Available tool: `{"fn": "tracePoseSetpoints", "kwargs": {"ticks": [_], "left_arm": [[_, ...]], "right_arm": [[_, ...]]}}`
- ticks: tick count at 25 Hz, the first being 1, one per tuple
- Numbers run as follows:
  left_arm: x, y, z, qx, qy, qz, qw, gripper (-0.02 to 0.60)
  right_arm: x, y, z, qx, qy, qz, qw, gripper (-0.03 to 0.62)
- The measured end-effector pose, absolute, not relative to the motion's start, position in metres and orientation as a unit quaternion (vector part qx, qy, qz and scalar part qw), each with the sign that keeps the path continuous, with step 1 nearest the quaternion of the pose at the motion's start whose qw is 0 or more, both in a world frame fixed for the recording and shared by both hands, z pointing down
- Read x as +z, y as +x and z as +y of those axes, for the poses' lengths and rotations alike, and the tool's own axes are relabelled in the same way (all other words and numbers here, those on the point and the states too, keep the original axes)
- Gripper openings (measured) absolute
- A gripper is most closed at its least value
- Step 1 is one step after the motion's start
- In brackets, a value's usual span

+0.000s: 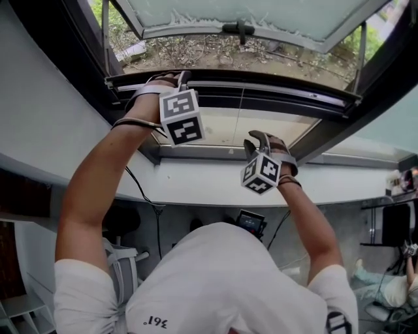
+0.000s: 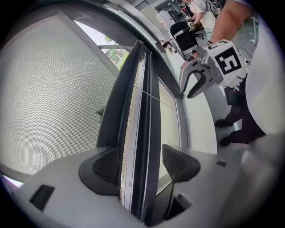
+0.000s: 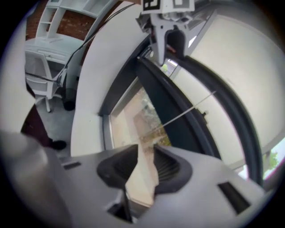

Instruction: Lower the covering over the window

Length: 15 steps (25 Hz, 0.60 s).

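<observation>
The window covering's dark bottom bar (image 1: 261, 98) runs across the window frame. My left gripper (image 1: 175, 79) is raised to the bar's left end. In the left gripper view the bar (image 2: 142, 111) stands between the jaws of the left gripper (image 2: 138, 165); a gap shows beside the right pad (image 2: 178, 162), so it is open. A thin cord (image 1: 243, 114) hangs from the bar's middle. Lower and further right, my right gripper (image 1: 255, 140) is open; the cord (image 3: 187, 111) slants toward its jaws (image 3: 142, 167), apart from both pads. A pale mesh surface (image 2: 44, 98) fills the left.
The window sash (image 1: 261, 16) with its handle (image 1: 238, 27) is swung outward above. A white sill (image 1: 196, 182) lies below the frame. A chair (image 1: 124, 267), cables and a screen (image 1: 250, 223) are under the sill. A person (image 1: 392, 287) is at the far right.
</observation>
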State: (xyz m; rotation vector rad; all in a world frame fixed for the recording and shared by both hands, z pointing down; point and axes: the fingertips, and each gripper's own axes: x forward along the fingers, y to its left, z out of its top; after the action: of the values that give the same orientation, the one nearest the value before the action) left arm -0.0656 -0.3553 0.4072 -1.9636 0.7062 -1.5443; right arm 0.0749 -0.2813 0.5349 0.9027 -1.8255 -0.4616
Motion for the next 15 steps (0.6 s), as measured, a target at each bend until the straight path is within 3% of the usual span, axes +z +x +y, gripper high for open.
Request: {"fn": "tracePoseSetpoints", "kwargs": {"ticks": [8,15], "left_arm": [[0.419,-0.064,-0.354,-0.576,-0.73,0.26,0.261,0.301],[0.42,-0.063,-0.355,-0.572,-0.732,0.262,0.261,0.301]], "right_arm": [[0.422,0.091,-0.323,-0.291,0.441,-0.725,0.441,0.101],[0.379,0.12,-0.353,-0.341,0.462,-0.667,0.475,0.101]]}}
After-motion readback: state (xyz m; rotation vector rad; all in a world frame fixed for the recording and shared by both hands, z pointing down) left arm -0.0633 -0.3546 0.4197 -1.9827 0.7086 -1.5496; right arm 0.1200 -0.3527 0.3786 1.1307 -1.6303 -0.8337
